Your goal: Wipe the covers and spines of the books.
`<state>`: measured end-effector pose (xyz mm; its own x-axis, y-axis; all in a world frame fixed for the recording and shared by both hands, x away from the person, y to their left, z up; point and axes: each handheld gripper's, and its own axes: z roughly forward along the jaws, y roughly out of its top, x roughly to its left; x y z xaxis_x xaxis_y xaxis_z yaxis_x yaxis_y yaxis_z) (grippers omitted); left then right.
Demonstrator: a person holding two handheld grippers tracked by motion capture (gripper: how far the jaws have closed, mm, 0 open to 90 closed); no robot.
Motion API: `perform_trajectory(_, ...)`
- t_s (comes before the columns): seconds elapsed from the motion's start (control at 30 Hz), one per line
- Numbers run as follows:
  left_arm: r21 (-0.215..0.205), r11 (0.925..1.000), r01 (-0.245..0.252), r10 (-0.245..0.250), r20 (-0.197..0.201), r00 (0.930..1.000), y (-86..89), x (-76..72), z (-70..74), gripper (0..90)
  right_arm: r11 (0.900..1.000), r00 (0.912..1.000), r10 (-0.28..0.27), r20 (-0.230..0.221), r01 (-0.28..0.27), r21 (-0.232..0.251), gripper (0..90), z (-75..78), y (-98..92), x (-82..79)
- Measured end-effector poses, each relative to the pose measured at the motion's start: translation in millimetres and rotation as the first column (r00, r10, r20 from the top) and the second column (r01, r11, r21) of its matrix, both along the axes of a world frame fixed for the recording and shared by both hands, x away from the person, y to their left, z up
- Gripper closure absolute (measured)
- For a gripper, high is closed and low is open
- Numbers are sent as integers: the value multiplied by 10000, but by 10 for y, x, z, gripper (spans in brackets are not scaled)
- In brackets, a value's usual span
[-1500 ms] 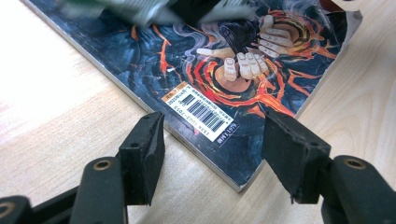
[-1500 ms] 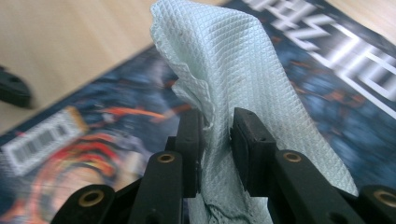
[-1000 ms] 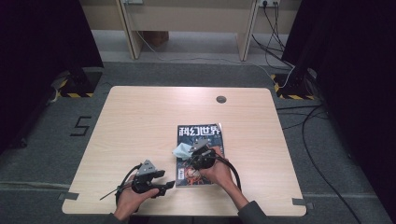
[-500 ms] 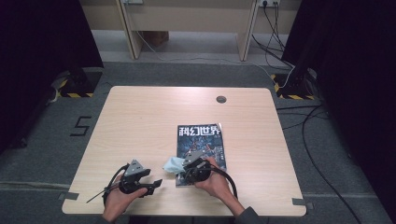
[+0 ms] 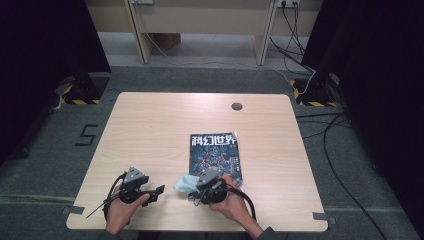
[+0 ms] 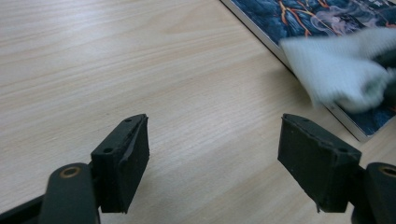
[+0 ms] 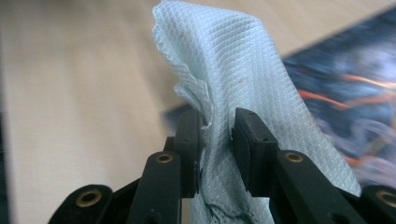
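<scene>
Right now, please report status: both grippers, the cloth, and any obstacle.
Right gripper shut on the pale cloth, at the magazine near edge. Left gripper open, jaws just widened, nothing between. Table ahead unobstructed.

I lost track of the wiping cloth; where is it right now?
The cloth is pinched in the right gripper at the table's near edge, over the magazine's near left corner in the high view.

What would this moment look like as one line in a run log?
right gripper: shut on cloth | left gripper: jaws just opening, nothing between | cloth at magazine near edge
</scene>
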<state>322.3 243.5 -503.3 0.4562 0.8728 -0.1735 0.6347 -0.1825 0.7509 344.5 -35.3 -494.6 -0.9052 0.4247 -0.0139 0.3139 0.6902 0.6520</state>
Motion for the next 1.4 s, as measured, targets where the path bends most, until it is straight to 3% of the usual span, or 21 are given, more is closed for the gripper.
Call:
perform_trajectory(0.13,-15,9999,-112,112,40,9999,14,0,2,231,9988,9988,495,-3,-495,-30,716,-1,112,-123)
perform_trajectory(0.3,64,10000,-32,31,43,10000,10,-1,1,236,9982,9981,427,-451,-407,447,734,-16,51,-53)
perform_trajectory(0.5,65,10000,-57,57,50,10000,2,7,-2,240,9993,9992,226,-321,-216,305,731,-12,38,-38)
perform_trajectory(0.7,18,9993,-387,387,14,9993,37,5,-1,248,9982,9982,592,14,-592,62,727,-9,162,-109)
perform_trajectory(0.97,40,9997,-234,234,-11,9997,22,3,-2,251,9979,9980,622,-102,-619,214,735,-15,145,-89)
perform_trajectory(1.17,21,9998,-185,185,-33,9998,15,-1,-8,252,9996,9996,-272,-12,272,-19,735,3,-89,95)
perform_trajectory(1.23,-11,9998,-174,174,-16,9998,7,-2,-7,252,9969,9968,-793,-110,793,-6,735,10,-211,171)
perform_trajectory(1.4,46,9999,-122,122,-59,9999,2,-6,-9,254,9907,9907,-1356,-93,1355,-159,735,25,-378,265)
